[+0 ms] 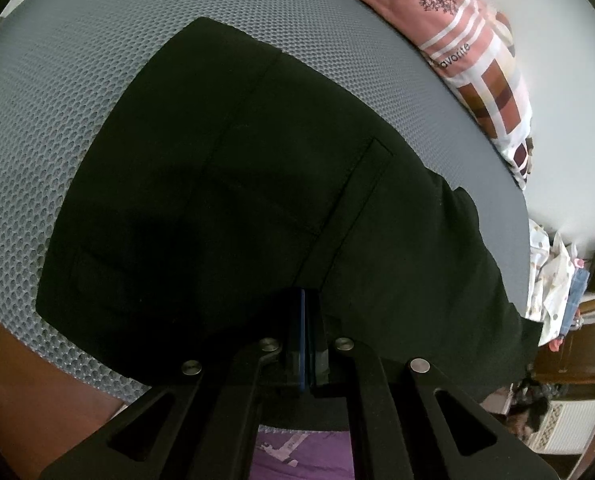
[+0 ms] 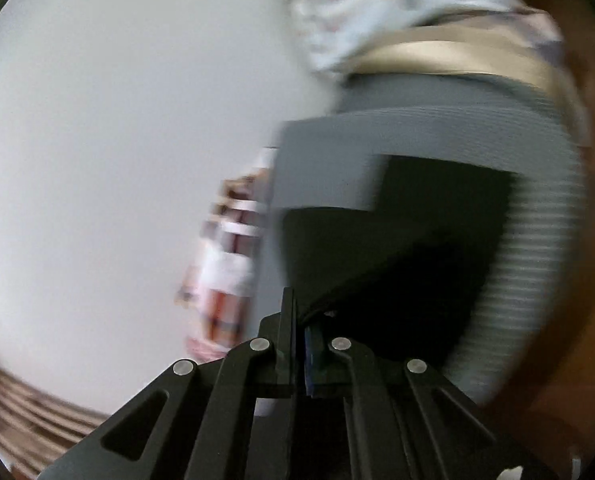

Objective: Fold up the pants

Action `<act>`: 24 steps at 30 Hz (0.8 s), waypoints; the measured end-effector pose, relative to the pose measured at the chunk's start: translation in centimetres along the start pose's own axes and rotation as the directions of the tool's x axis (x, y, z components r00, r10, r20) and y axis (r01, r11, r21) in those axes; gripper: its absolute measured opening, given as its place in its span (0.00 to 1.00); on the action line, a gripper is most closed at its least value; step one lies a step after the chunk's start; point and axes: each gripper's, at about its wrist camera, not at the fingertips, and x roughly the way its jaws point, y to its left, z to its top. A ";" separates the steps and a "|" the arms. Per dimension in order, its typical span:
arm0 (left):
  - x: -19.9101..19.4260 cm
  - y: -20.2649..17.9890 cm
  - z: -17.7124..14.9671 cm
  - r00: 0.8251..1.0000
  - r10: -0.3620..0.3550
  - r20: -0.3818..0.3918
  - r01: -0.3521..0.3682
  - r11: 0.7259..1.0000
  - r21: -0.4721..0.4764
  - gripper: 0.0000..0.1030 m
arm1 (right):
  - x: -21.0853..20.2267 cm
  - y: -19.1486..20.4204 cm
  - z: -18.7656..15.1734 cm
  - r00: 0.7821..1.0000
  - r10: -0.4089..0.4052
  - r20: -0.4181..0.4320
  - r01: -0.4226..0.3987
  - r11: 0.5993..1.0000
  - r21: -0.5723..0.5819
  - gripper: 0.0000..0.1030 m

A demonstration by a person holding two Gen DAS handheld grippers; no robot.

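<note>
Black pants lie spread on a grey mesh mat, a back pocket seam visible at the right. My left gripper is shut just above the near edge of the pants; whether cloth is between the pads is hidden. In the blurred right wrist view the pants lie on the mat, and my right gripper is shut on a lifted edge of the black fabric.
A pink patterned pillow lies at the mat's far right edge and shows in the right wrist view. A pile of clothes and brown wooden furniture stand to the right. A white wall is behind.
</note>
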 end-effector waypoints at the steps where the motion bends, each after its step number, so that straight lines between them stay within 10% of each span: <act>1: 0.0 -0.1 0.0 1.000 0.003 0.002 -0.003 1.000 0.005 0.04 | 0.3 -1.1 0.1 1.000 0.000 -0.008 0.000 1.000 0.023 0.05; 11: -0.1 -0.3 -0.4 0.999 0.024 0.027 -0.024 1.000 0.010 0.04 | -0.2 -1.8 0.5 0.991 0.133 0.030 -0.133 0.991 -0.001 0.12; 15: -0.1 -0.3 -0.3 0.999 0.033 0.027 -0.033 0.999 0.005 0.04 | 0.9 -3.4 2.4 0.988 0.154 0.026 -0.156 0.979 0.129 0.55; 17: -0.2 -0.3 -0.3 0.999 0.030 0.028 -0.030 1.000 -0.001 0.04 | 0.7 -3.6 3.0 0.979 0.194 0.062 -0.202 0.965 0.166 0.44; 19: -0.2 -0.3 -0.3 0.999 0.031 0.029 -0.030 0.999 -0.009 0.04 | -0.5 -1.9 3.5 0.983 0.160 0.089 -0.164 0.986 0.041 0.10; 24: -0.3 -0.5 -0.3 0.998 0.050 0.030 -0.050 0.999 -0.004 0.04 | -0.9 -2.2 3.7 0.999 0.035 0.040 -0.036 0.999 0.016 0.11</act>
